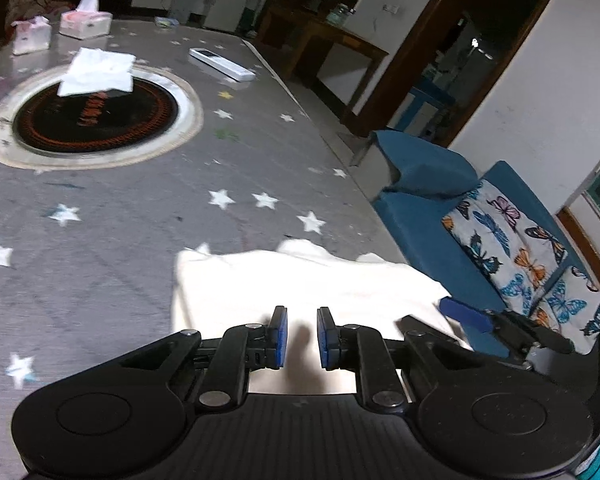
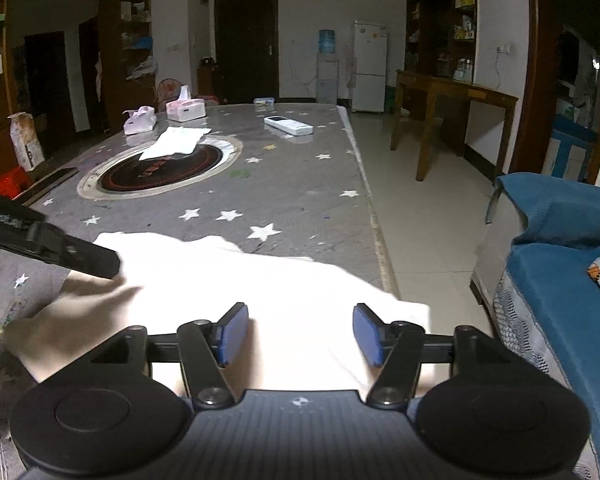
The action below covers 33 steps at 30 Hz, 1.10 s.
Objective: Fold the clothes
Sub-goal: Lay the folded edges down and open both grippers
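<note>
Cloth fills the near edge of my view: a white garment [image 2: 260, 288] lies spread on the grey star-printed table [image 2: 300, 184], its right side reaching the table's right edge. At far left in my right-wrist view, my left gripper [image 1: 302, 338] comes in as a dark arm, its tip over the garment's left edge. From its own camera, its blue pads [image 1: 281, 336] stand a narrow gap apart with nothing pinched between them; the white fabric lies below and ahead. My right gripper [image 2: 300, 334] hangs above the garment's near part, jaws spread wide and empty, the cloth visible through the gap.

Further back on the table, left of centre, a round dark inset [image 2: 160, 168] carries a smaller folded white cloth [image 2: 176, 142]. Behind it sit two tissue packs [image 2: 140, 120] and, to the right, a white remote [image 2: 288, 125]. Off the table's right edge stands a blue sofa [image 2: 560, 264], with a butterfly cushion [image 1: 512, 236] on it.
</note>
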Motion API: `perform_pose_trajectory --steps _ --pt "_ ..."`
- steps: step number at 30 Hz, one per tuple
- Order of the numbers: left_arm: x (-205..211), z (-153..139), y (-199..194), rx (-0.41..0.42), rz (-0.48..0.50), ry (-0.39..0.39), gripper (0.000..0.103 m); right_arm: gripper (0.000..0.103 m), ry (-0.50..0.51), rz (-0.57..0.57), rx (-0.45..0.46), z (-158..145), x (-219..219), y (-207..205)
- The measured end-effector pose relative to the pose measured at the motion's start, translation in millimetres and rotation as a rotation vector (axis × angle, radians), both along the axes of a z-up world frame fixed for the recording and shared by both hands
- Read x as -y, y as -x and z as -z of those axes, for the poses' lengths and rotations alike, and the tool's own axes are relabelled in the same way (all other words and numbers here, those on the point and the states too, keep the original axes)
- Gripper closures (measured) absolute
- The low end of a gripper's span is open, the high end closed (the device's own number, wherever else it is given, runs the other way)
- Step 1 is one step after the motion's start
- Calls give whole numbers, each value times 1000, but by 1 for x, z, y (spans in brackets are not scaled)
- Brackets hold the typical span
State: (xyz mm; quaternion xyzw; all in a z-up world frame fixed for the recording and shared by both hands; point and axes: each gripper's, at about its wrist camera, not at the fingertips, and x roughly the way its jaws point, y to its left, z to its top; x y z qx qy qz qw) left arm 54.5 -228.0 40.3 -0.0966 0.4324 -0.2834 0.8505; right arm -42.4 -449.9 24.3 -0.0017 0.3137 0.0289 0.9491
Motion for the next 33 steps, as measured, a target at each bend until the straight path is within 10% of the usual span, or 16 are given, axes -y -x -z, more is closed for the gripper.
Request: perform_pose_trajectory --steps 19,33 --pt "5 16 23 8 55 -33 85 32 14 -54 23 0 -17 36" --pt "-12 6 65 93 57 -45 63 22 16 -58 22 5 -30 72"
